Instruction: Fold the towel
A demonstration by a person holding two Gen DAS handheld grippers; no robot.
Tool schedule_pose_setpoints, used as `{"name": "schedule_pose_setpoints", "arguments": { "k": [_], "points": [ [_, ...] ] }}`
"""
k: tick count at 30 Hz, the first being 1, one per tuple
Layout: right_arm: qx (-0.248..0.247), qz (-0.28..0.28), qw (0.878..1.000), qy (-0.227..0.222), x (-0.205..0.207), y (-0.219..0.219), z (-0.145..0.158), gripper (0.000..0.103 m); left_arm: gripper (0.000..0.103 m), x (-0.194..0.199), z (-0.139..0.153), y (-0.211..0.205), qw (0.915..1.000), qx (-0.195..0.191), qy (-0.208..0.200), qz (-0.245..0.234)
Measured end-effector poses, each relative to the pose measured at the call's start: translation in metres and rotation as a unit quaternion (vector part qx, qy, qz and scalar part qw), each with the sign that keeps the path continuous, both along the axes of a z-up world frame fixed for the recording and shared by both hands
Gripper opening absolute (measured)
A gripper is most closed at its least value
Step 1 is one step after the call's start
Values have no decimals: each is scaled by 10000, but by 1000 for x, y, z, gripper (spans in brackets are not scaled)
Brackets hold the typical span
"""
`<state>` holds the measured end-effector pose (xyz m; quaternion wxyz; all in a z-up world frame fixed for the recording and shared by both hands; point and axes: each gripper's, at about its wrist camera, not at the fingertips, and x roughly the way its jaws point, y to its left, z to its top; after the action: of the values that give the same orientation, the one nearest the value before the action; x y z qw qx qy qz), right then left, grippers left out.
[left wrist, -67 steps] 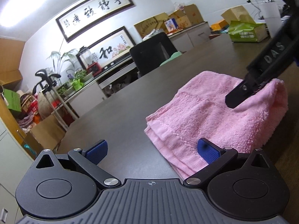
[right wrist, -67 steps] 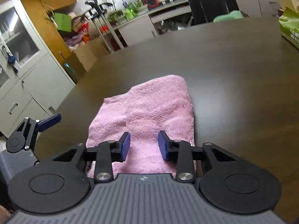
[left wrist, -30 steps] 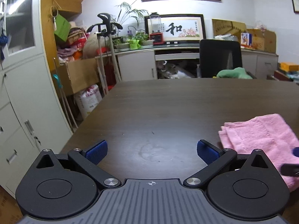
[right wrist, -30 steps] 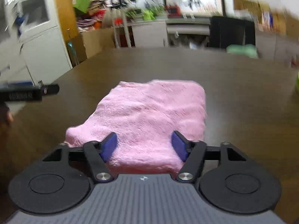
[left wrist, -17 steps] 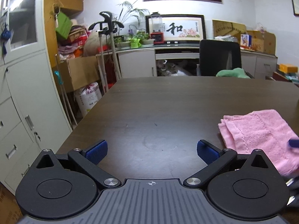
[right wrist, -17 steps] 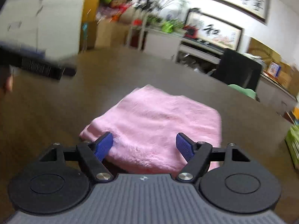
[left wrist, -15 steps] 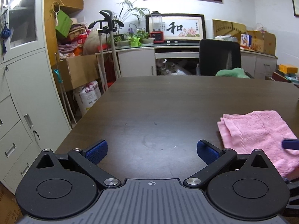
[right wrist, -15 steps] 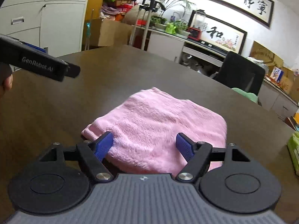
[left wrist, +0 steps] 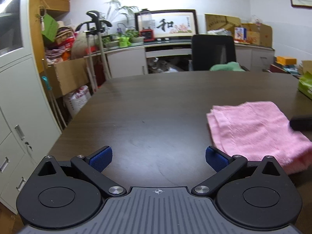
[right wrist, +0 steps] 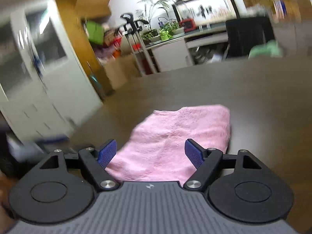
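The dark tabletop (left wrist: 156, 107) is carrying the folded pink towel (left wrist: 253, 128), which is lying toward 3 o'clock in the left wrist view. The left claw (left wrist: 158, 158) is hovering level over bare wood with its pads spread wide and gripping nothing, the towel just beside its right pad. The right claw (right wrist: 150, 152) is pointing toward 12 o'clock low over the towel's near edge, its pads apart and straddling the cloth.
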<state>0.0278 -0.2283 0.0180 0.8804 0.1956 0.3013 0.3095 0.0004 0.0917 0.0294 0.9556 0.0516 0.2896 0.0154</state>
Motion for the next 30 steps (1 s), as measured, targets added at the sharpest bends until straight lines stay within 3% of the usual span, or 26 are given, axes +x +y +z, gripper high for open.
{"name": "schedule_pose_setpoints", "arguments": {
  "k": [3, 7, 10, 14, 19, 30],
  "points": [
    [316, 1, 9989, 346, 4, -14, -8, 80, 103, 0, -7, -9, 9997, 16, 129, -202],
    [297, 0, 9968, 741, 15, -15, -23, 80, 103, 1, -16, -26, 9982, 240, 188, -514],
    [336, 23, 9977, 582, 11, -14, -17, 81, 103, 3, -22, -32, 9980, 382, 201, -456],
    [736, 269, 9957, 494, -2, -20, -10, 82, 103, 5, -21, -28, 9989, 273, 207, -334],
    [643, 338, 9910, 1121, -1, -23, -33, 79, 103, 6, -18, -23, 9992, 217, 242, -237],
    [675, 263, 9944, 775, -16, -23, -22, 85, 103, 0, -8, -7, 9997, -122, 121, -165]
  ]
}}
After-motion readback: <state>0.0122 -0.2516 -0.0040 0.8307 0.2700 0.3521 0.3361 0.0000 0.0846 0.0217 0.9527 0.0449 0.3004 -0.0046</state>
